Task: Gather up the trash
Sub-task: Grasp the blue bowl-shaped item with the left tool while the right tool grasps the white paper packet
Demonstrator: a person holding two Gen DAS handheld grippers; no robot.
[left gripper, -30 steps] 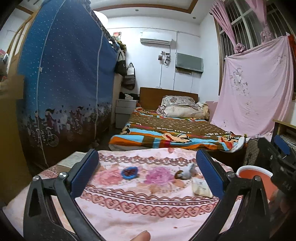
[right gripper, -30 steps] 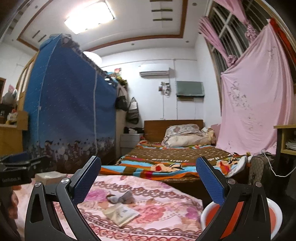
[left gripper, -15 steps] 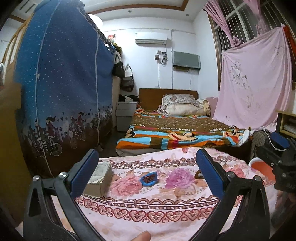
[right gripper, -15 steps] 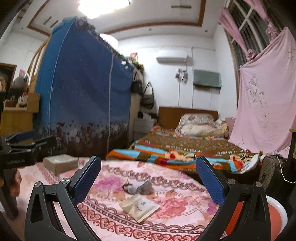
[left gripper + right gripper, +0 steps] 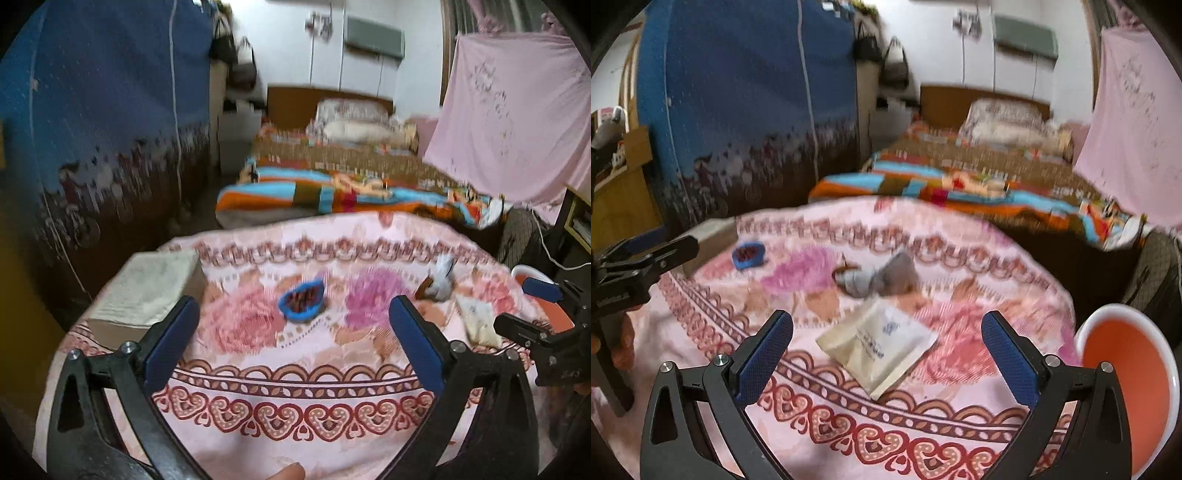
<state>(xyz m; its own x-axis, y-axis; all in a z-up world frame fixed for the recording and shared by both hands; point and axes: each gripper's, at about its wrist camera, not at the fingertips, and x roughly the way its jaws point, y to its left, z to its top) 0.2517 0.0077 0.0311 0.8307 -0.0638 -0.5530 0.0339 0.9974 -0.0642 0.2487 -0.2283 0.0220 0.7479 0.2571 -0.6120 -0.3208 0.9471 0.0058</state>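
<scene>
On the round table with a pink flowered cloth (image 5: 295, 391) lie a crumpled blue wrapper (image 5: 302, 300) (image 5: 748, 254), a grey crumpled wad with a brown bit (image 5: 879, 278) (image 5: 439, 280) and a flat cream packet (image 5: 877, 345) (image 5: 476, 321). My left gripper (image 5: 293, 336) is open and empty, just short of the blue wrapper. My right gripper (image 5: 886, 352) is open and empty, with the cream packet between its fingers. An orange bin with a white rim (image 5: 1130, 387) (image 5: 532, 280) stands at the table's right edge.
A tissue box (image 5: 147, 291) sits on the table's left side. Behind the table is a bed with a striped blanket (image 5: 332, 184). A blue wardrobe cover (image 5: 746, 96) stands to the left and a pink sheet (image 5: 509, 122) hangs to the right.
Both grippers have tilted down and moved toward the table, so the trash items appear larger and closer. Both stay open and empty.
</scene>
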